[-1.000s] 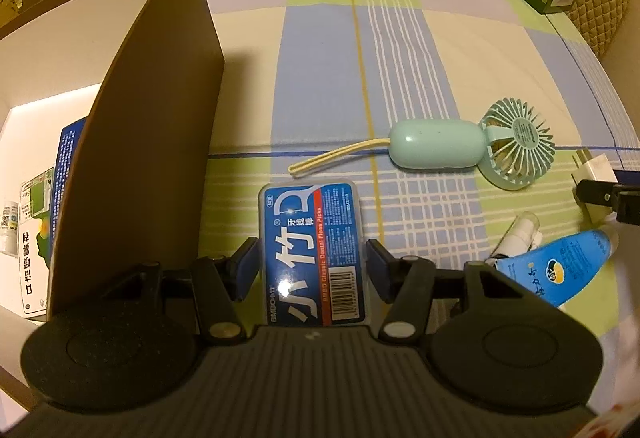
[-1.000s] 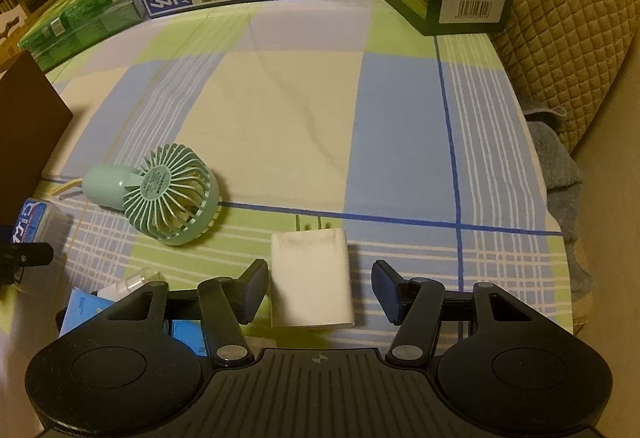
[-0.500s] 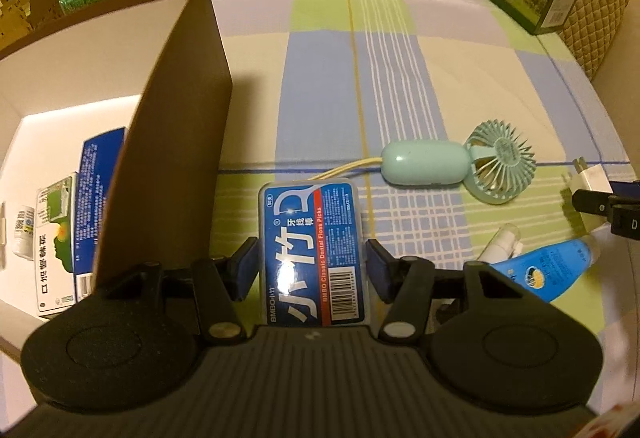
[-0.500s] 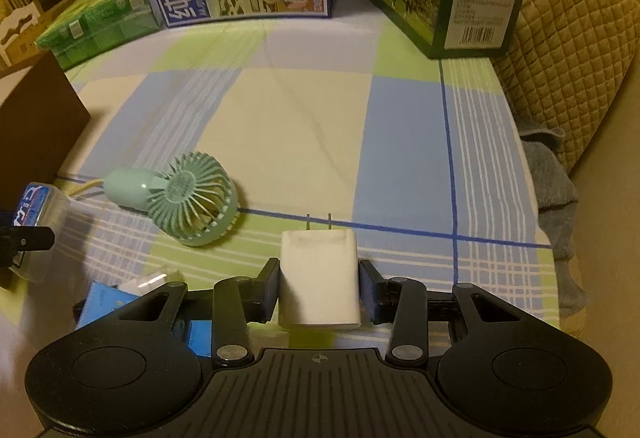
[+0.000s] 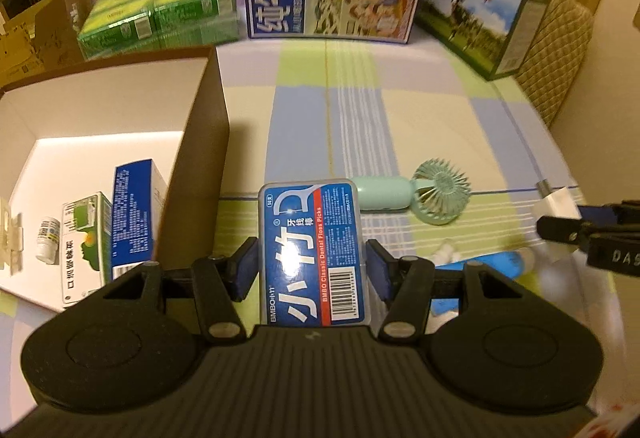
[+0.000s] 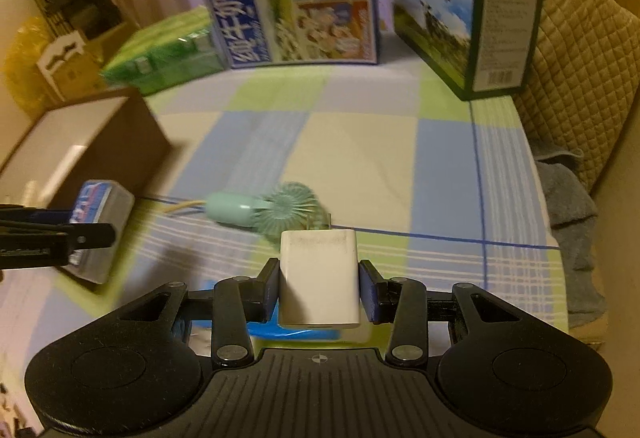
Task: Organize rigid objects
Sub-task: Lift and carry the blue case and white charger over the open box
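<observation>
Jaws clamp floss box (image 5: 313, 252) beside carton wall (image 5: 200, 165).

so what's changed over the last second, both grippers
The right gripper, open around the white charger plug a second ago, has just closed on it and lifted it off the checked cloth. The left gripper has raised the dental floss pick box it already held. The mint handheld fan, blue tube and open cardboard box stayed put.
</observation>
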The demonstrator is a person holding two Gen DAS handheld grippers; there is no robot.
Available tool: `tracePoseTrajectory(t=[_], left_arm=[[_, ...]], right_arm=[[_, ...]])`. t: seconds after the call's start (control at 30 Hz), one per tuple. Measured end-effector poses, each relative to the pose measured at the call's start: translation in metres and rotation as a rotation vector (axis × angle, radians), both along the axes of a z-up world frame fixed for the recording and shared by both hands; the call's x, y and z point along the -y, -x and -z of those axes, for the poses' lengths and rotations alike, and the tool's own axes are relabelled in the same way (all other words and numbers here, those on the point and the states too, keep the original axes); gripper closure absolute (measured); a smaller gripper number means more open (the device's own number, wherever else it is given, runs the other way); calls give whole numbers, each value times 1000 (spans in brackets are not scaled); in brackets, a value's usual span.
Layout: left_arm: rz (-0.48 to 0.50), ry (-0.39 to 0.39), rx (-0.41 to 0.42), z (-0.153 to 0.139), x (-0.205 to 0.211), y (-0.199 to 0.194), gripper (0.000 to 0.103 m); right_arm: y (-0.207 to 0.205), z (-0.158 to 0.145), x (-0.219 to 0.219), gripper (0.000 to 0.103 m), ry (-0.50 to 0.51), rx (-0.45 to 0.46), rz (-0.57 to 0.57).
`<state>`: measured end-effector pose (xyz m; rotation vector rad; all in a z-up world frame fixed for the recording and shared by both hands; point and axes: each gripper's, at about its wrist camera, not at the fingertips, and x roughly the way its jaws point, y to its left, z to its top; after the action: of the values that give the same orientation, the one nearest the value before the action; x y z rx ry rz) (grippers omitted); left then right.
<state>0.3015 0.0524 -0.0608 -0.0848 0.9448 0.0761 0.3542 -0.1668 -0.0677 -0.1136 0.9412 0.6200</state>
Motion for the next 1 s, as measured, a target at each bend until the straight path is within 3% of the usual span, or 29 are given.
tracePoseTrajectory(t=[0.43,0.73,1.0], left_arm=[[15,47,107,-48,-35,65,50],[-19,19,153,-72,-107,99,50],[-24,-20,152,-76,-176,104,50]], right_arm=[[80,-52,-66,65,-137,20,-137],[121,-71,-153,65,-191,48,-240],[137,-69,-228,65,-204,70,-256]])
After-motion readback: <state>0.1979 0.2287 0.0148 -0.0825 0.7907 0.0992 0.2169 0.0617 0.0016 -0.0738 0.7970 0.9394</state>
